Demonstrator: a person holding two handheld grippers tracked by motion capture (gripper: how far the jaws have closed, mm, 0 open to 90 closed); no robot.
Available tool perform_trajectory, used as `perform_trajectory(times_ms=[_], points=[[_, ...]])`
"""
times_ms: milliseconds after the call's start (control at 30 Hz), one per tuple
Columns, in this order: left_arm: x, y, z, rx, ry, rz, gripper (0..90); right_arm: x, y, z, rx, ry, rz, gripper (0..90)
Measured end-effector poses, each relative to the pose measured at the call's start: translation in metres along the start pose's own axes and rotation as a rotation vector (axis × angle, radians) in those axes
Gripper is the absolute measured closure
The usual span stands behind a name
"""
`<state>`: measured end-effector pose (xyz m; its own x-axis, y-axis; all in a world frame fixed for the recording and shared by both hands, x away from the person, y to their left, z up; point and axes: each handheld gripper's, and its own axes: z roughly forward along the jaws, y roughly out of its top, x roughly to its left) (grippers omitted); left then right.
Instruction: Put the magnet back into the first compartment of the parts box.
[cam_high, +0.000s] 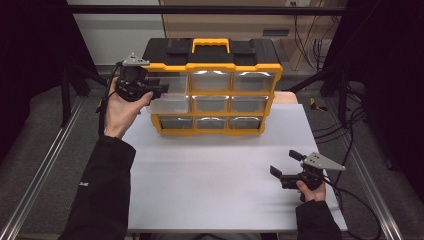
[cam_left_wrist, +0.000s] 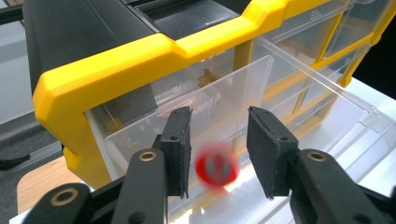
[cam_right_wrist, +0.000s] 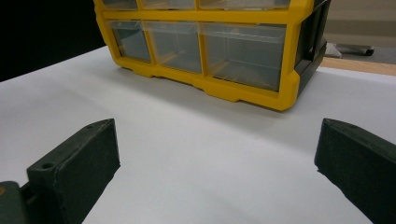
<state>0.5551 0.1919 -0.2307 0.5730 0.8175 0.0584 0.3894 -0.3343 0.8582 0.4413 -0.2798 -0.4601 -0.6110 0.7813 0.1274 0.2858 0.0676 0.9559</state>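
A yellow and black drawer organizer (cam_high: 210, 65) stands at the back of the white table top (cam_high: 210, 170). Its top-left clear drawer (cam_high: 170, 102) is pulled out. My left gripper (cam_high: 162, 90) hovers over that drawer (cam_left_wrist: 289, 93). In the left gripper view a small red round thing (cam_left_wrist: 216, 164), blurred, sits in the gap of my left gripper (cam_left_wrist: 219, 116), just above the drawer's inside; the right pad (cam_left_wrist: 268, 154) stands clear of it, so the grip is open. My right gripper (cam_high: 283, 162) rests low at the table's front right, wide open and holding nothing (cam_right_wrist: 218, 135).
The organizer (cam_right_wrist: 205, 51) has several other clear drawers, all pushed in. A wooden surface (cam_high: 287, 97) shows behind the white top at the right. Metal rails (cam_high: 45, 165) run along both sides. Cables (cam_high: 360, 200) trail at the right.
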Motion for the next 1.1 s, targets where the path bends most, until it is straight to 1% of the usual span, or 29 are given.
perform_trajectory(times_ms=[67,100,133,167,200,267,333,367,433,467,500,567,667,700,933,1100], points=[[0.001,0.001,0.000,-0.003,-0.005,-0.003,57.8,0.000,0.000,-0.001,0.002,0.000,0.006,0.4],[0.002,0.001,0.000,-0.010,-0.018,-0.015,56.5,0.000,0.000,-0.001,-0.006,0.003,0.010,0.4],[0.002,0.002,0.000,-0.014,-0.023,-0.015,55.6,-0.001,0.000,0.000,-0.013,0.013,0.013,0.4],[0.001,0.003,-0.001,-0.020,-0.026,-0.014,54.0,-0.001,0.000,0.002,-0.005,0.013,0.020,0.4],[0.000,0.004,-0.003,-0.028,-0.022,-0.008,52.4,-0.001,0.000,0.002,0.001,0.009,0.014,0.4],[0.000,0.004,-0.007,-0.053,-0.028,-0.006,49.4,0.000,0.000,0.001,-0.004,0.011,0.011,0.4],[0.000,0.003,-0.012,-0.076,-0.032,-0.001,46.1,0.000,0.000,0.000,-0.011,0.016,0.018,0.4],[0.000,0.002,-0.014,-0.086,-0.035,0.006,44.2,0.000,0.000,0.000,-0.014,0.011,0.009,0.4],[-0.001,0.001,-0.018,-0.113,-0.049,0.010,41.0,-0.001,0.000,0.000,-0.009,0.010,0.012,0.4],[-0.002,0.001,-0.020,-0.126,-0.044,0.014,38.3,-0.001,0.000,0.000,-0.007,0.007,0.009,0.4],[-0.003,0.001,-0.022,-0.138,-0.047,0.021,35.1,0.000,0.000,0.001,-0.004,0.010,0.009,0.4],[-0.004,-0.001,-0.026,-0.161,-0.058,0.026,31.9,0.000,0.000,0.001,0.000,0.012,0.009,0.4],[-0.008,-0.004,-0.032,-0.197,-0.051,0.041,24.7,0.000,0.000,0.000,-0.002,0.010,0.008,0.4],[-0.008,-0.006,-0.035,-0.200,-0.054,0.037,22.7,-0.001,0.000,0.000,-0.003,0.010,0.007,0.4],[-0.012,-0.016,-0.052,-0.240,-0.090,0.041,10.3,-0.001,0.000,0.000,-0.002,0.009,0.006,0.4],[-0.012,-0.029,-0.064,-0.270,-0.123,0.034,4.1,-0.001,0.000,0.000,-0.003,0.008,0.006,0.4]])
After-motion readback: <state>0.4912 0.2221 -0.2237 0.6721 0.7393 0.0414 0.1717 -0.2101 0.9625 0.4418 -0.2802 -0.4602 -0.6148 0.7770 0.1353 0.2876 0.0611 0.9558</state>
